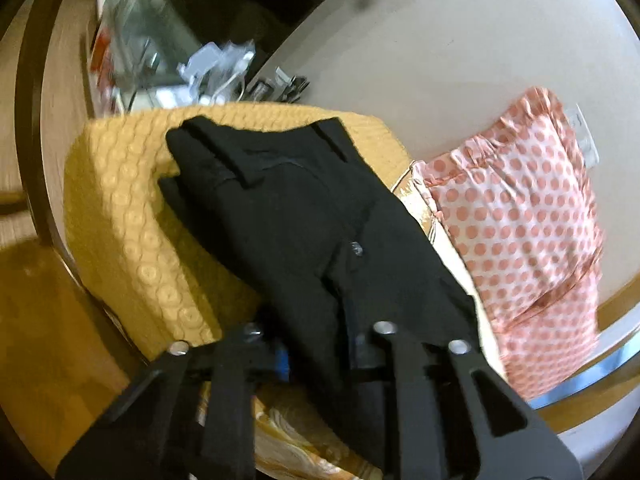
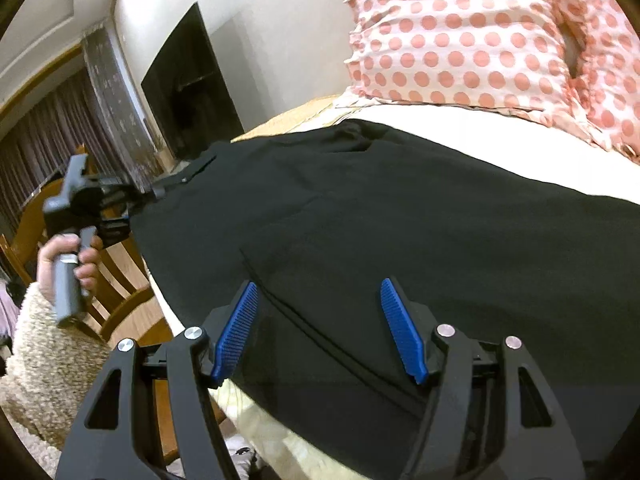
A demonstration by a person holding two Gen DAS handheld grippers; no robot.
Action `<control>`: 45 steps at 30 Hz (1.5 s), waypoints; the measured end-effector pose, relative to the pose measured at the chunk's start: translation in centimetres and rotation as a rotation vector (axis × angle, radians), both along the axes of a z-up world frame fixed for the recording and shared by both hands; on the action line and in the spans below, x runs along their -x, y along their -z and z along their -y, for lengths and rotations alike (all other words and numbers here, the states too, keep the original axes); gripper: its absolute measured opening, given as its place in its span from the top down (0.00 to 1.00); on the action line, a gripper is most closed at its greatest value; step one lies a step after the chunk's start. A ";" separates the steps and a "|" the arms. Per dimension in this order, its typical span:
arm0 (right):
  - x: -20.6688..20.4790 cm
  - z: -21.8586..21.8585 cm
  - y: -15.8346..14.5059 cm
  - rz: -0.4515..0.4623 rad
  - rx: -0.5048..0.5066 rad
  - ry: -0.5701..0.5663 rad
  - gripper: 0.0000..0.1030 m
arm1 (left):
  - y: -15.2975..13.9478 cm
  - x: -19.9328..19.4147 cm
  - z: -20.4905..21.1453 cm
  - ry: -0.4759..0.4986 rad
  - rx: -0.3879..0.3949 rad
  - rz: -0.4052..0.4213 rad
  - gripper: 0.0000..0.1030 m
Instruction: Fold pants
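Black pants (image 1: 296, 216) lie on a bed, partly over a folded yellow blanket (image 1: 120, 216). My left gripper (image 1: 320, 354) is shut on the near edge of the pants; the cloth drapes over its fingers and hides the pads. In the right wrist view the pants (image 2: 400, 216) spread across the bed, and the left gripper (image 2: 160, 190) shows at their far left edge, pinching the cloth. My right gripper (image 2: 320, 328) is open, its blue pads (image 2: 236, 328) hovering just above the pants near a seam.
A pink polka-dot pillow (image 1: 520, 216) lies to the right of the pants, also in the right wrist view (image 2: 480, 40). Cluttered shelf items (image 1: 160, 60) stand beyond the blanket. A wooden chair (image 2: 116, 264) stands beside the bed at left.
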State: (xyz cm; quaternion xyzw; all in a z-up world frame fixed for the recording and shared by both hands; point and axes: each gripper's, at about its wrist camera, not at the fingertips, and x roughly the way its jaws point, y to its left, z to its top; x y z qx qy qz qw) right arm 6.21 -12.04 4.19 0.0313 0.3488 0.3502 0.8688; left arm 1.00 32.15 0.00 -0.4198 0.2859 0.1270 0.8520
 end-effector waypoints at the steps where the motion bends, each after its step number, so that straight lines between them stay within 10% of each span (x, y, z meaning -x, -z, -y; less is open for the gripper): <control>1: 0.2 0.8 -0.2 0.004 -0.009 0.011 0.34 | -0.8 0.0 0.7 0.003 -0.060 0.000 0.86; 8: 1.4 9.9 -1.3 0.015 -0.094 0.185 0.14 | -8.1 -2.0 7.4 0.086 -0.392 0.043 0.88; 16: 3.1 21.4 -0.2 -0.064 -0.211 0.483 0.05 | -15.5 -4.8 26.9 0.482 -0.759 0.215 0.89; 23: 5.3 27.6 0.3 -0.069 -0.261 0.659 0.04 | -8.3 -2.4 45.7 1.054 -0.992 0.219 0.88; 27: 5.1 28.5 0.7 -0.073 -0.234 0.684 0.04 | -4.3 -2.1 46.9 1.135 -0.951 0.123 0.88; 33: 4.7 28.2 0.9 -0.077 -0.226 0.683 0.04 | -7.1 -3.3 45.3 1.079 -0.818 0.166 0.89; 45: 4.4 27.5 -0.9 -0.001 -0.194 0.695 0.04 | -4.1 0.8 46.7 1.122 -0.932 0.160 0.83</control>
